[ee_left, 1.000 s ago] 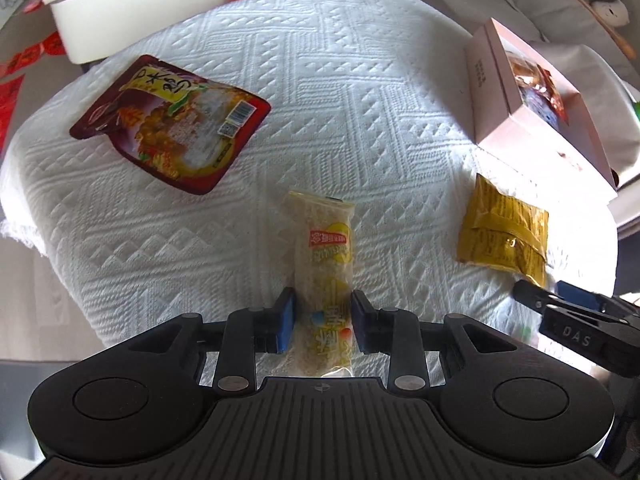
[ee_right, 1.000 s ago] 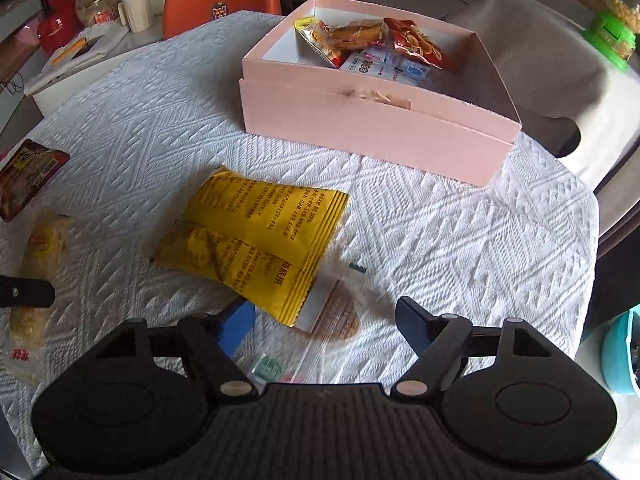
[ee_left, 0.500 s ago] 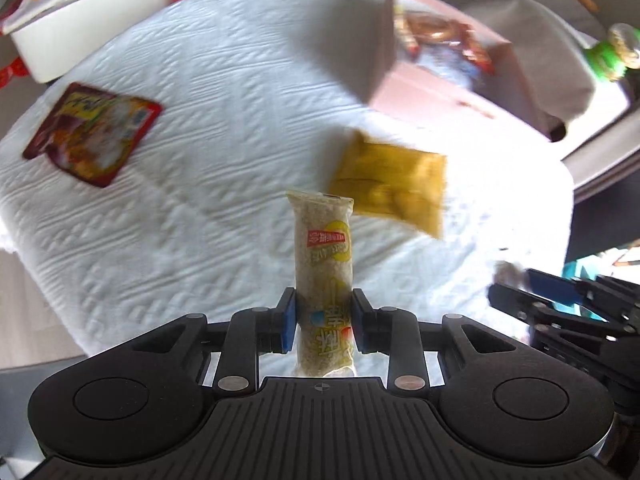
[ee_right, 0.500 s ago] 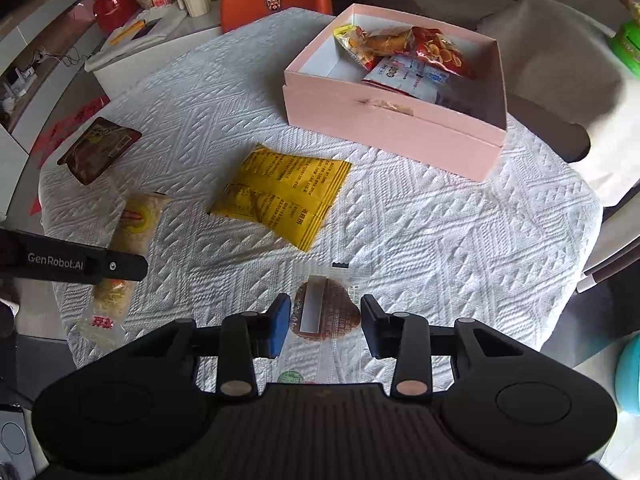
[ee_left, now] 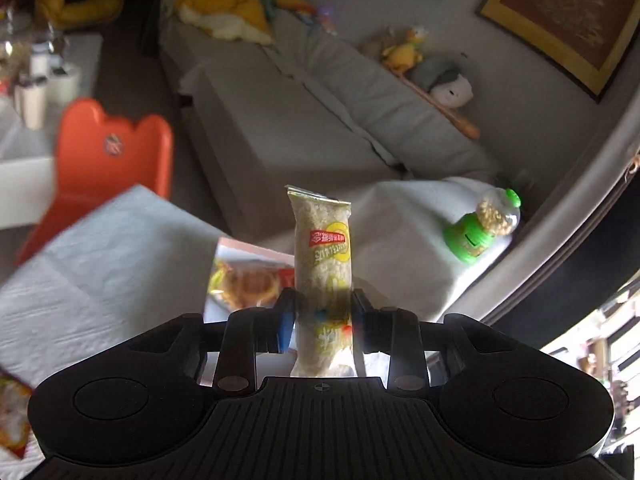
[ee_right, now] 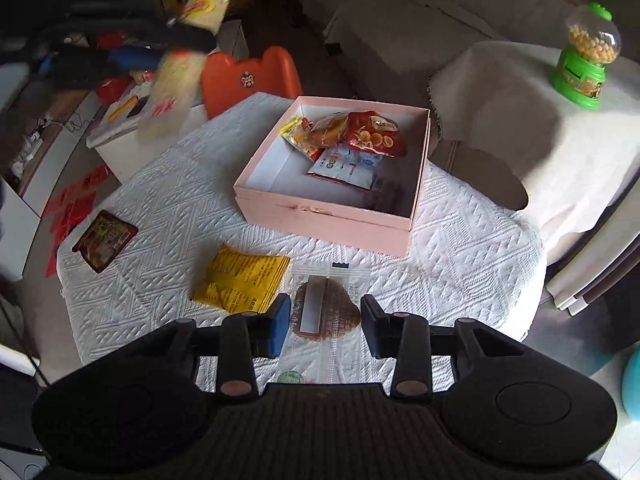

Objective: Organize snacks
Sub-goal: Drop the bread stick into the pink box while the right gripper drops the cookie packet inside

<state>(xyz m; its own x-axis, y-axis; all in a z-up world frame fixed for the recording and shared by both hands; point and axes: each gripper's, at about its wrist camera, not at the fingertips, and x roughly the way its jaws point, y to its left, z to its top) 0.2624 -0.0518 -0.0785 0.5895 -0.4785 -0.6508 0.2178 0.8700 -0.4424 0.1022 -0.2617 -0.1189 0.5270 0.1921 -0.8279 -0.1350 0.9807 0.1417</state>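
Lifted off the white tablecloth [ee_right: 168, 200] since a second ago, the left gripper [ee_left: 322, 322] pinches a long rice-snack packet [ee_left: 322, 256] (label unreadable) at frame centre, while the right gripper [ee_right: 325, 320], jaws just closed, clamps a clear-wrapped brown cookie [ee_right: 324, 308].

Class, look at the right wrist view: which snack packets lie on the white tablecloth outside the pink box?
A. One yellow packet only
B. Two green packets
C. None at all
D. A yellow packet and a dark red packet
D: the yellow packet and the dark red packet both lie on the tablecloth, outside the pink box.
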